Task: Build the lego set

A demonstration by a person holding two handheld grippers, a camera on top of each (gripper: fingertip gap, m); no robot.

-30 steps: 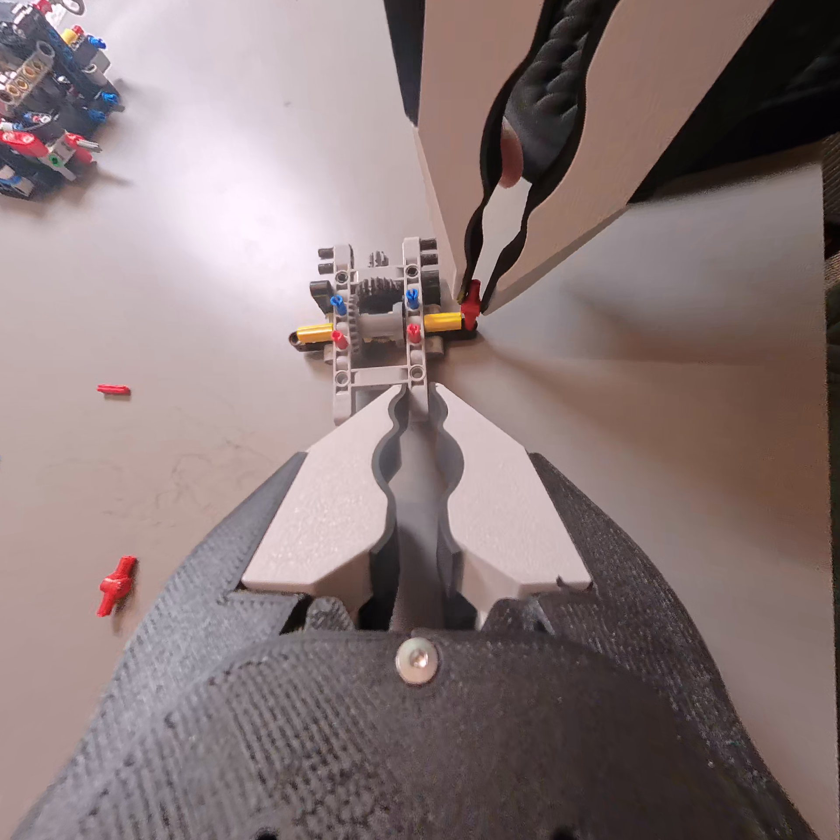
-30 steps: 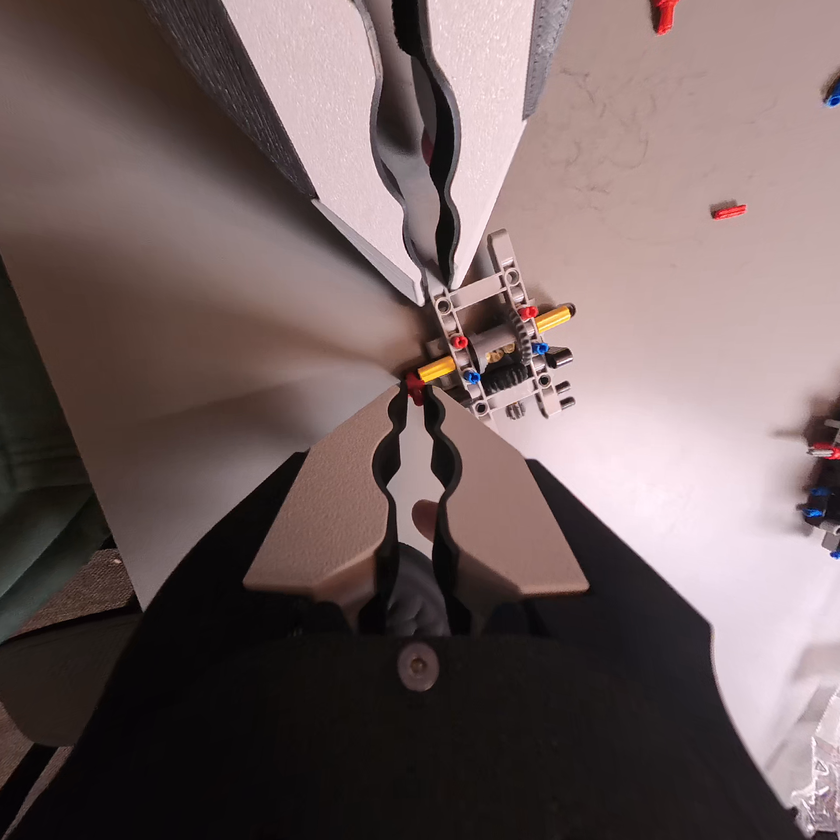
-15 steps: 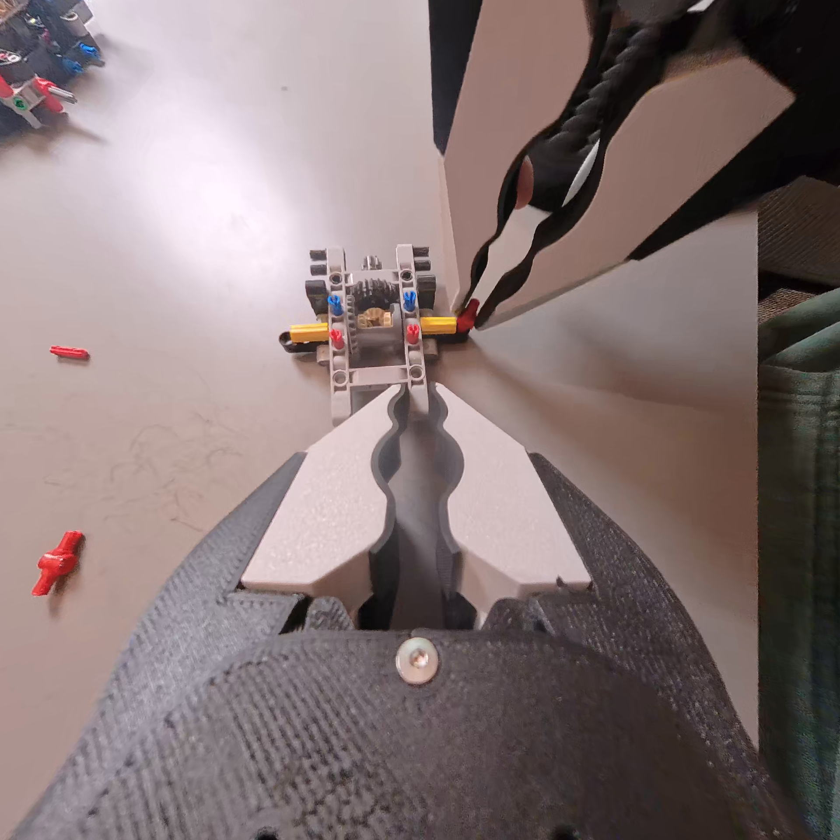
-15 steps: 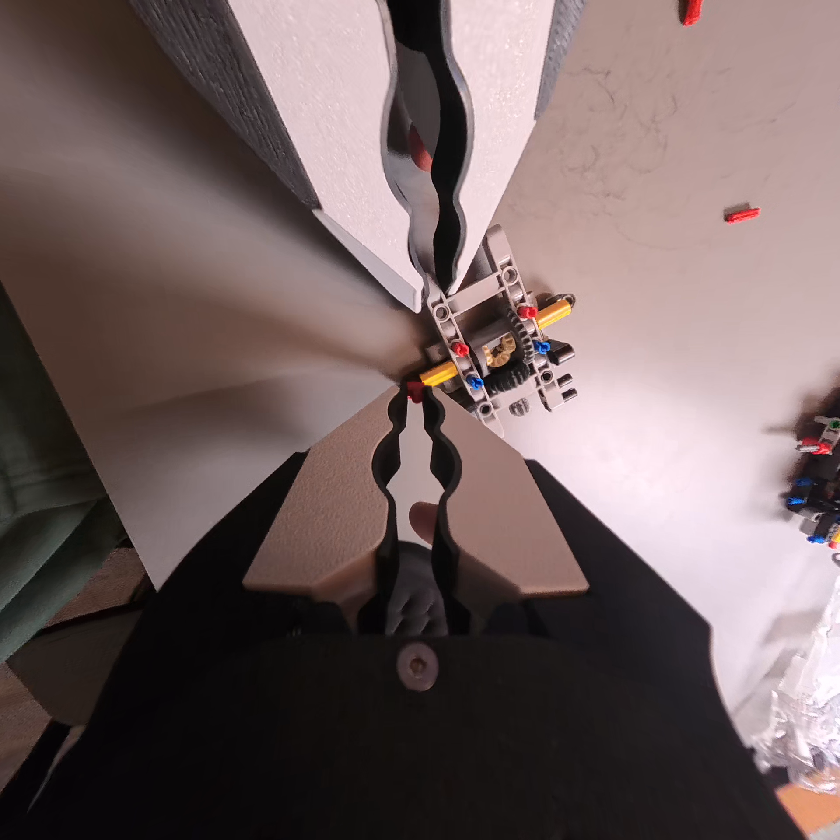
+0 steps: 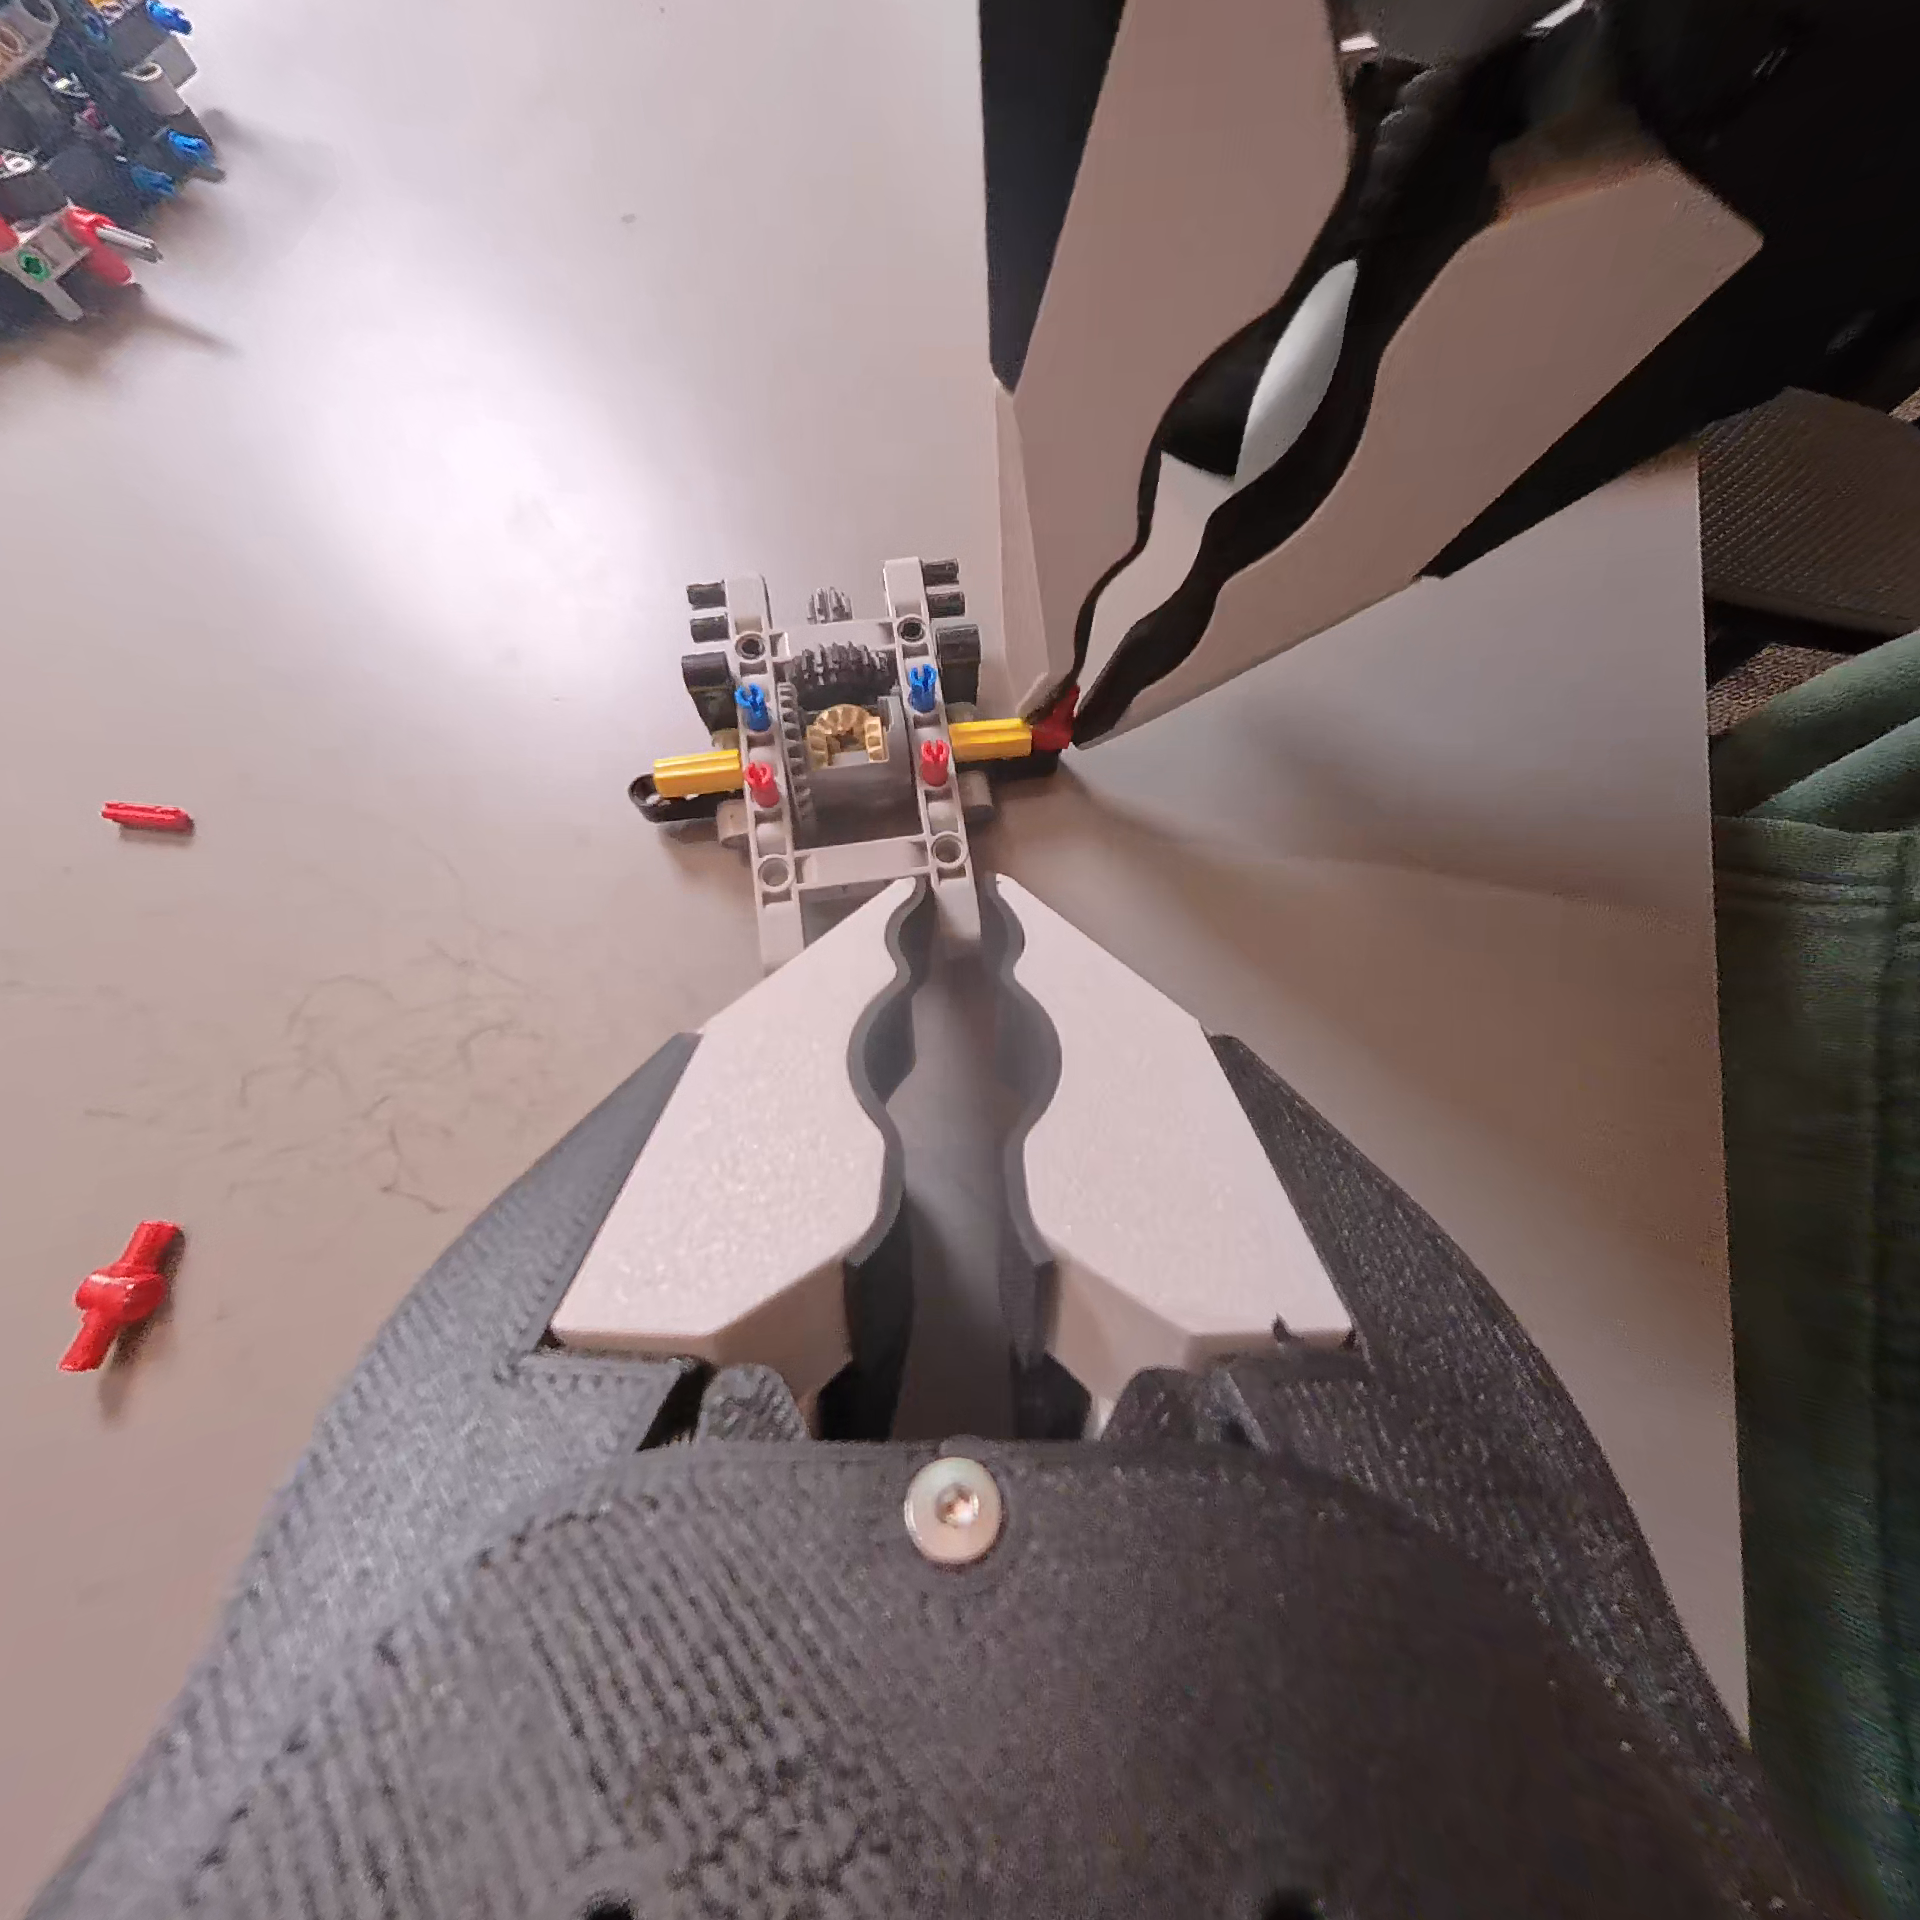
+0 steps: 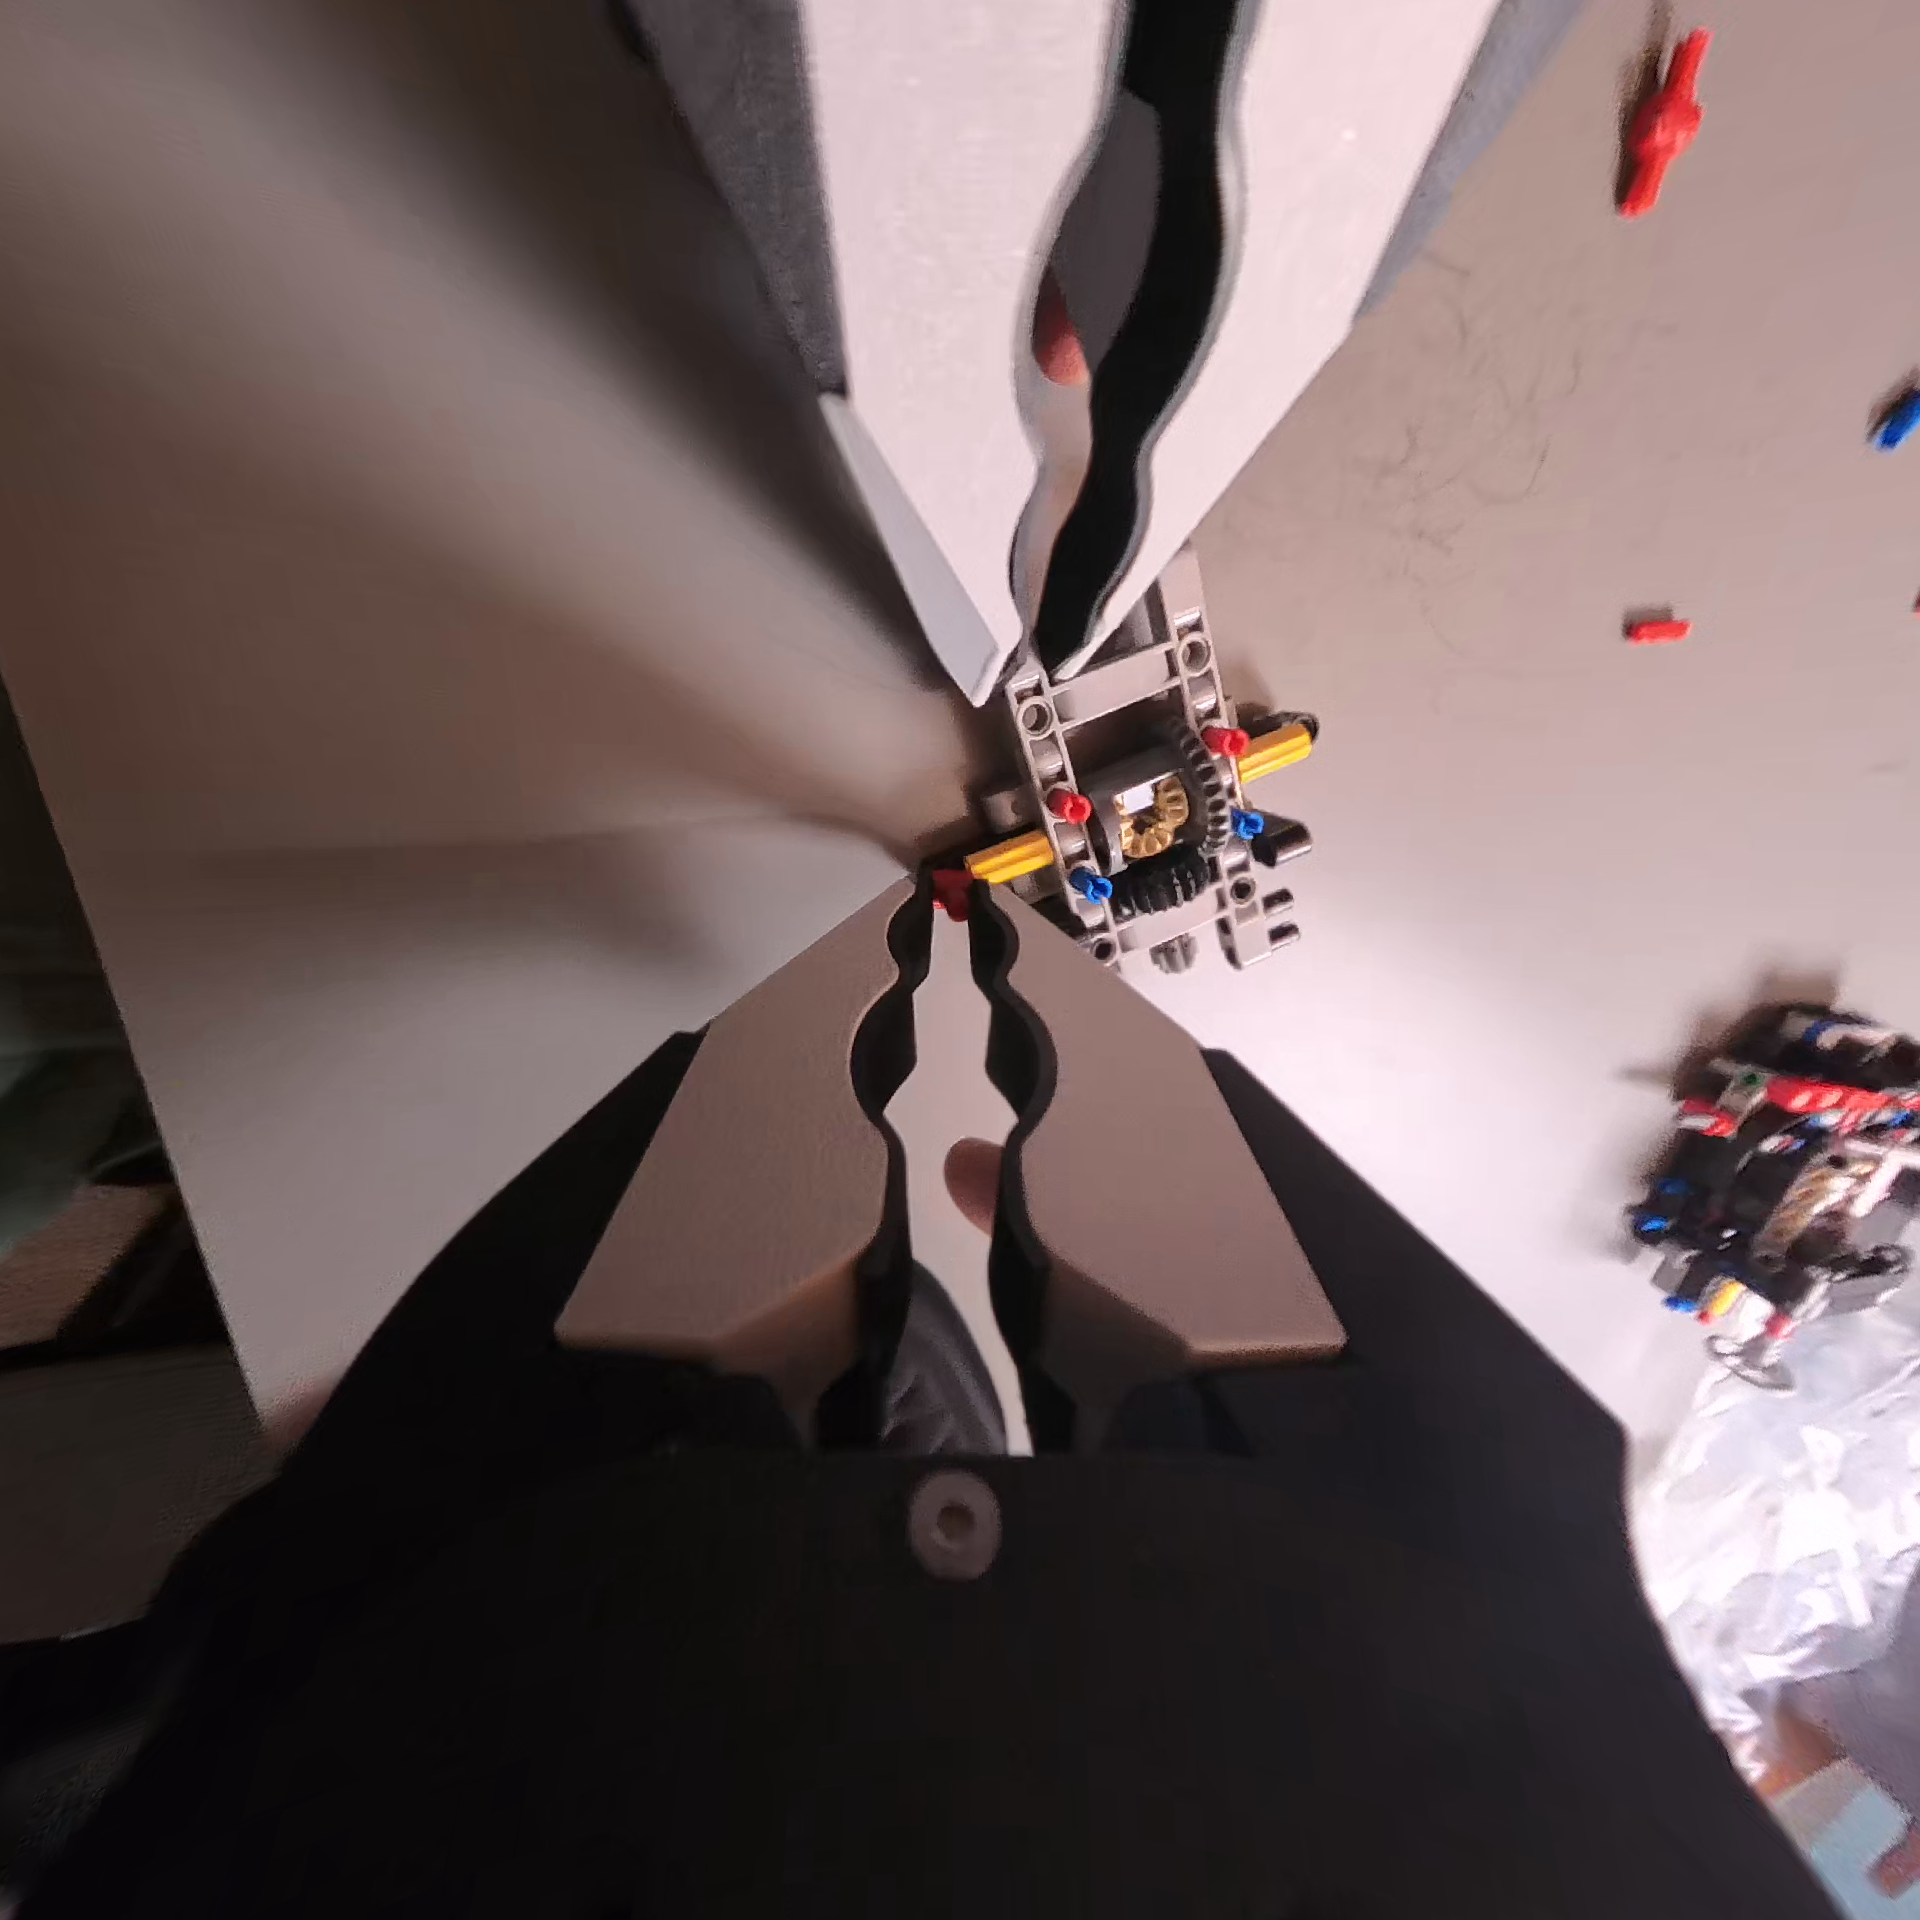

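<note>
A small grey lego frame (image 5: 847,758) with gears, blue and red pins and a yellow axle lies on the tan table. My left gripper (image 5: 956,904) is shut on the frame's near right beam. My right gripper (image 6: 951,899) is shut on a small red piece (image 6: 948,888) held against the end of the yellow axle (image 6: 1010,860). In the left wrist view the right gripper (image 5: 1070,717) comes in from the upper right with the red piece (image 5: 1055,722) at the axle's right end (image 5: 987,740). The frame also shows in the right wrist view (image 6: 1143,810).
A larger lego assembly (image 5: 73,156) sits at the far left, also in the right wrist view (image 6: 1787,1174). Loose red pieces (image 5: 120,1294) (image 5: 145,816) lie left of the frame. A clear plastic bag (image 6: 1797,1558) lies at the right. The table edge and green cloth (image 5: 1829,1039) are at the right. Both grippers' tips are close together, under 4 cm apart. Both grippers' tips are roughly 30 cm from the larger lego assembly (image 5: 73,156). It turns up in the right wrist view (image 6: 1725,1171) as well.
Both grippers kept their grips. The frame has turned slightly, and a tan bevel gear inside it has come into view. The red piece stays at the axle's end.
</note>
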